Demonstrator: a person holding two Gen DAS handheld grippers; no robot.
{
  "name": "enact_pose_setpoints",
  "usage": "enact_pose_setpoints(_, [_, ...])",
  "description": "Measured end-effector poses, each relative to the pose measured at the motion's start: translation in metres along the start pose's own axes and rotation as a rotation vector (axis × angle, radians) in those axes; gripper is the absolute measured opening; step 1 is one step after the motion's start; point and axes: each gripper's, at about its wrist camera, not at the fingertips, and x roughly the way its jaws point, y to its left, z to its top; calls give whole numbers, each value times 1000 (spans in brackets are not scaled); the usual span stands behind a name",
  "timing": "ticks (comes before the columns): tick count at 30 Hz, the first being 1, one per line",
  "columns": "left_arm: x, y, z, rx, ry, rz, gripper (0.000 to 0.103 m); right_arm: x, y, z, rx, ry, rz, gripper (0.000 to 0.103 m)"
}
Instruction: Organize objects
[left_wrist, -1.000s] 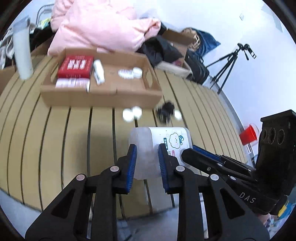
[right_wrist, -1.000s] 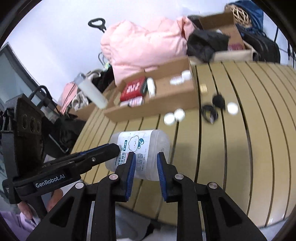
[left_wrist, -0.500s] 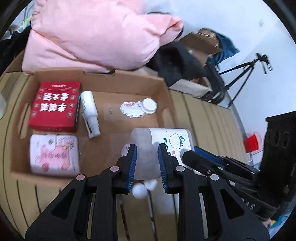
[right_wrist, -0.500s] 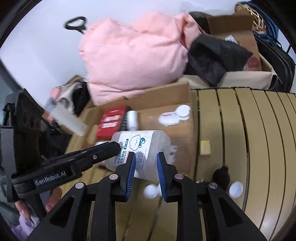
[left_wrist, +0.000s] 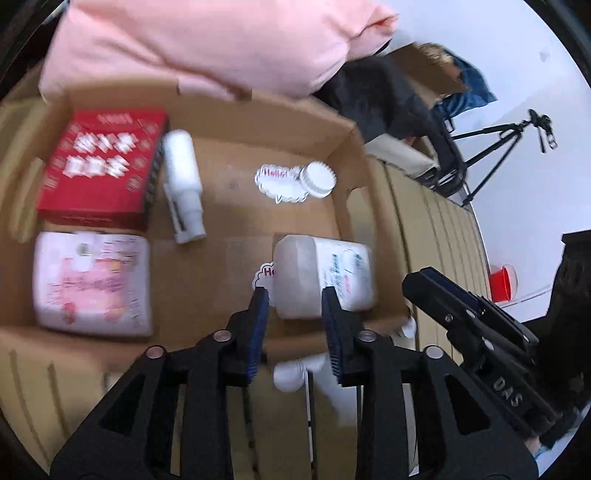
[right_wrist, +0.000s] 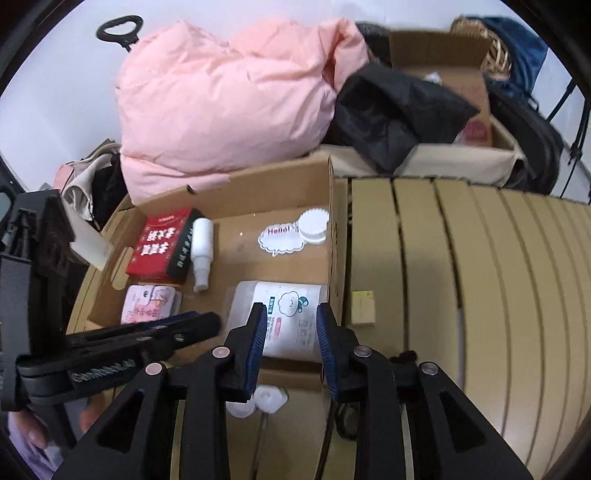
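Jug (left_wrist: 321, 275) lies on its side in box (left_wrist: 258, 110), 4 o'clock corner. Left gripper (left_wrist: 295, 325) and right gripper (right_wrist: 290, 341) both released, fingers apart, jug free between them.

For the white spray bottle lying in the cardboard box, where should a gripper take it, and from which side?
Probably grip the spray bottle across its narrow nozzle end, from above: it lies flat, its body close beside the red box, the nozzle end free.

Bright, even indoor light with soft shadows; left wrist view is motion-blurred; fisheye bends edges, corners black.
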Motion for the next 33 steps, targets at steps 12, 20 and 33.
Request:
enact_pose_setpoints(12, [-184, -16, -132, 232, -299, 257, 90, -176, 19, -74, -48, -189, 131, 84])
enact_pose_setpoints(20, [-261, -6, -232, 210, -355, 321, 98, -255, 32, -151, -79, -204, 75, 84])
enact_pose_setpoints(33, [-341, 15, -320, 100, -474, 436, 103, -321, 45, -261, -164, -189, 29, 84])
